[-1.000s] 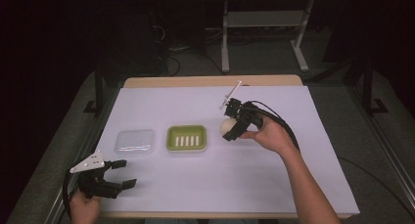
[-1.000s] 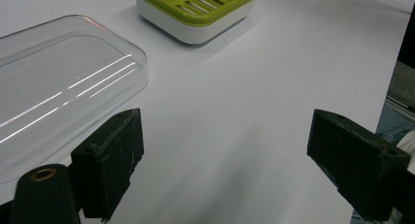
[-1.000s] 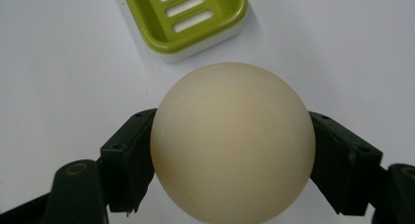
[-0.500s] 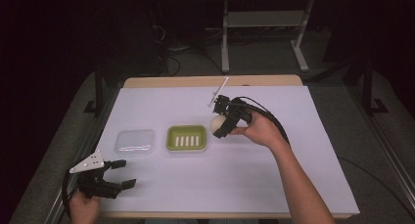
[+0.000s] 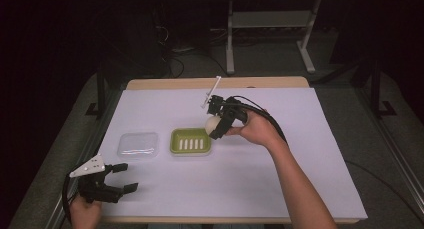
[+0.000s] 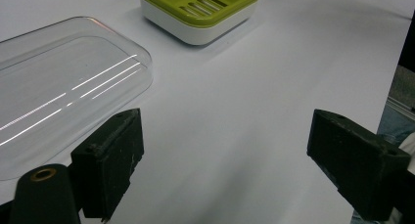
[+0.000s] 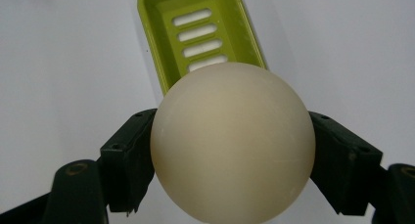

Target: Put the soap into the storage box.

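One cream ball (image 7: 232,141), clamped in the right gripper (image 5: 216,126), is hanging over the green dish (image 5: 190,141) mid-table; lowering centrally before release seems wise. Left gripper (image 5: 112,179) is gaping wide, near front-left corner.

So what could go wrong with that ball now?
1. The ball is round and smooth, pinched only at its sides by the right tool, so it might slip out.
2. It hangs by the edge of the green dish, not over the middle; dropped here, it could bounce off the rim and roll across the table.
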